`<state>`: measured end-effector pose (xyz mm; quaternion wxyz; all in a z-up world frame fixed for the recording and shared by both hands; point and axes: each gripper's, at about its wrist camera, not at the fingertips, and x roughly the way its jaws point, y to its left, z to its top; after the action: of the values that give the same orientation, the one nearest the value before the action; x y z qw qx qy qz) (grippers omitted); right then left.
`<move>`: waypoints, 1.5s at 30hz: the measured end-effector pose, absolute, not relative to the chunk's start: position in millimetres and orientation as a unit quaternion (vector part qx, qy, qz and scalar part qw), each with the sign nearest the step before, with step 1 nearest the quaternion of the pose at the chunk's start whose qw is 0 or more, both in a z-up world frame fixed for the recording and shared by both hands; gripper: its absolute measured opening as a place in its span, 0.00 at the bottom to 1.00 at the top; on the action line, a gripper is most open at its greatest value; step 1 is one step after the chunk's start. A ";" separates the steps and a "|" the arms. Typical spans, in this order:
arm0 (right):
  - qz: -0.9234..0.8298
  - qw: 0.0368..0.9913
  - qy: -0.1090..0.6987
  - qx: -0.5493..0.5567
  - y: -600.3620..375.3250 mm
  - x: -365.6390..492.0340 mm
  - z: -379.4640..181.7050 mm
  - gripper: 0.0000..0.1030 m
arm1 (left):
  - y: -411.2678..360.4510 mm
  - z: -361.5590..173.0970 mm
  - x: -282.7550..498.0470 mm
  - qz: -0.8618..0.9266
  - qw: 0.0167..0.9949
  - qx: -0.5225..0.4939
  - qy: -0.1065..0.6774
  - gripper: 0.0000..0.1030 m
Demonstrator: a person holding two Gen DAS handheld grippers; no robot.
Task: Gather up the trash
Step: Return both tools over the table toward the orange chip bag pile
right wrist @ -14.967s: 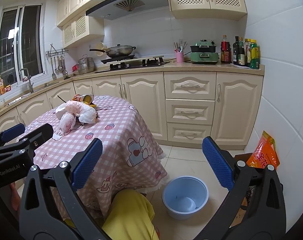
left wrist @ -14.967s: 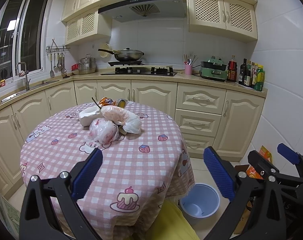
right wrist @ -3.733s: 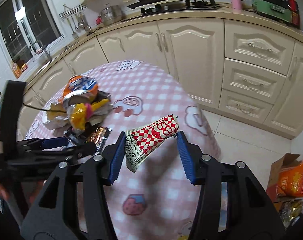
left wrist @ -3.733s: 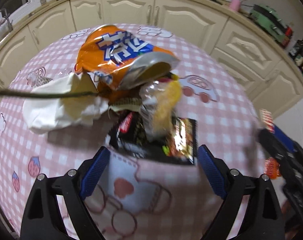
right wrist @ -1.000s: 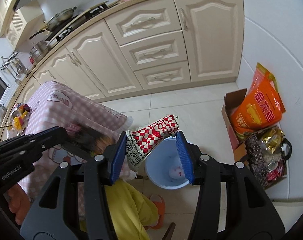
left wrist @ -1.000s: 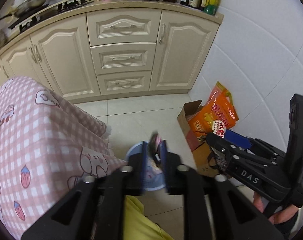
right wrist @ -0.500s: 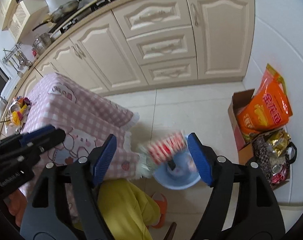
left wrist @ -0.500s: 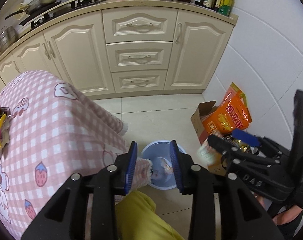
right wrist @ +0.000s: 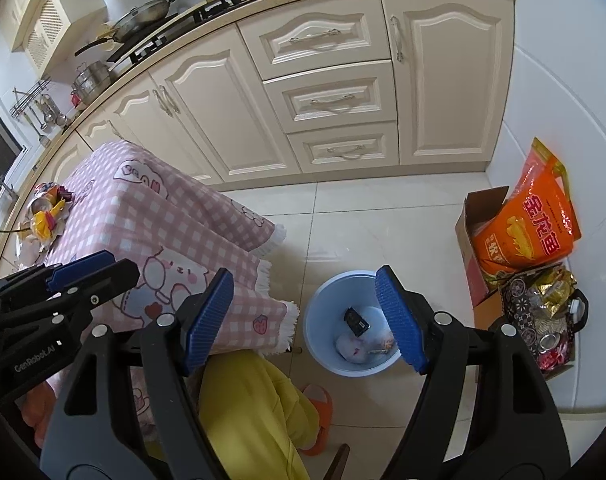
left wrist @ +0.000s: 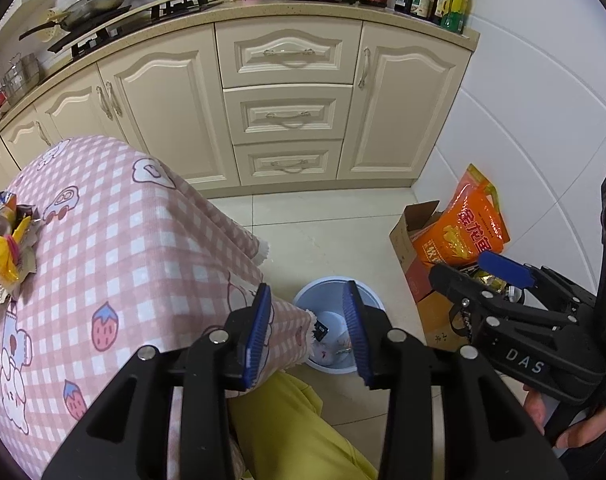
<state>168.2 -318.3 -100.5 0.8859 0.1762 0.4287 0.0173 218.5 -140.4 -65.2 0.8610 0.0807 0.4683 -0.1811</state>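
With both drops landed in the blue bin (right wrist: 345, 328) at six o'clock, left gripper (left wrist: 307, 334) and right gripper (right wrist: 303, 318) hang empty, jaws apart, the left's just opening; the trash pile (left wrist: 7, 236) waits at nine o'clock, and a hasty return swing could snag the tablecloth (left wrist: 123, 240).

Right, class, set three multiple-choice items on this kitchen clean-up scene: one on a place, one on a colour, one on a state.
1. Where does the trash bin stand?
A. on the countertop
B. on the floor beside the table
C. inside a drawer

2. What colour is the tablecloth?
A. pink and white check
B. plain green
C. black

3. What state is the right hand-held gripper in?
A. shut on a wrapper
B. shut, empty
C. open, empty

Key: 1 B, the bin sits on the tiles by the cloth's fringe; 2 A, pink checks with cartoon prints show; 3 C, nothing lies between its blue pads, and its jaws have just been opening, with wrappers in the bin.
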 end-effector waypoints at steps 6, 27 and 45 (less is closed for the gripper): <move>0.023 0.894 0.414 0.168 -309.9 161.8 -84.2 0.71 | -130.5 -50.5 209.8 -0.180 0.870 0.076 0.453 0.37; 0.109 0.910 0.386 0.103 -204.4 166.8 -29.5 0.78 | 1.8 -3.9 178.2 -0.088 0.910 -0.003 0.405 0.70; 0.233 0.880 0.412 0.044 -60.0 203.8 -17.6 0.84 | 167.3 -5.9 167.3 0.016 0.910 -0.063 0.409 0.79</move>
<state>203.8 -60.0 -17.6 0.8797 0.0436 0.4124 0.2325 167.3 167.3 -5.9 0.9102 -0.0632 0.4089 0.0164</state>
